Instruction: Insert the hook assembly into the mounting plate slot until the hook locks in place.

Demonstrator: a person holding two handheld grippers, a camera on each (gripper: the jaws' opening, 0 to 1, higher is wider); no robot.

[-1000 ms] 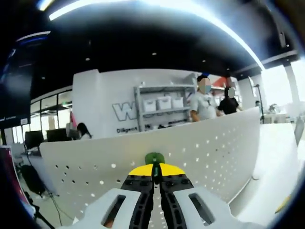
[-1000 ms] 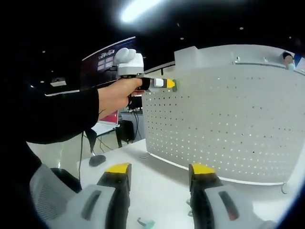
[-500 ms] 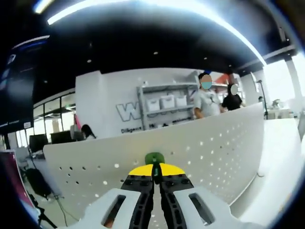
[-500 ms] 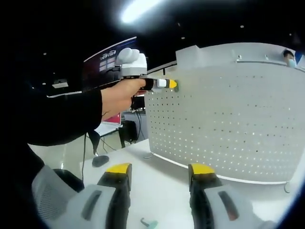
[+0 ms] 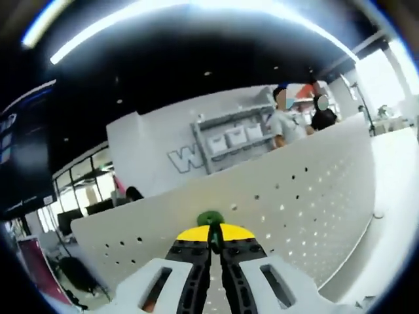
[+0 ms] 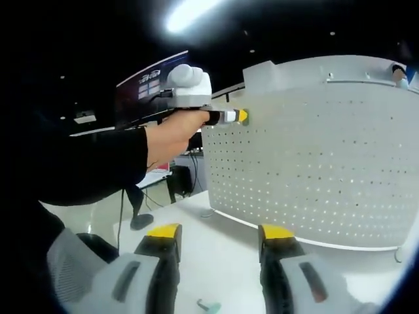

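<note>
Hook, green, rounded, clamped in left hand-held gripper at perforated white pegboard; right hand-held gripper apart.

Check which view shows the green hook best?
Left gripper view: the hook sits centred, pinched at the left gripper's closed tips against the pegboard. In the right gripper view the left gripper is at the pegboard's upper edge, too small to make the hook out.

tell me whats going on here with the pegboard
A person holds a gripper in each hand. The left gripper is shut on a small green hook, pressed up near the top edge of a white perforated board standing on a white table. The right gripper hangs back, jaws open and empty, low over the table. Whether the hook has locked in cannot be told.
</note>
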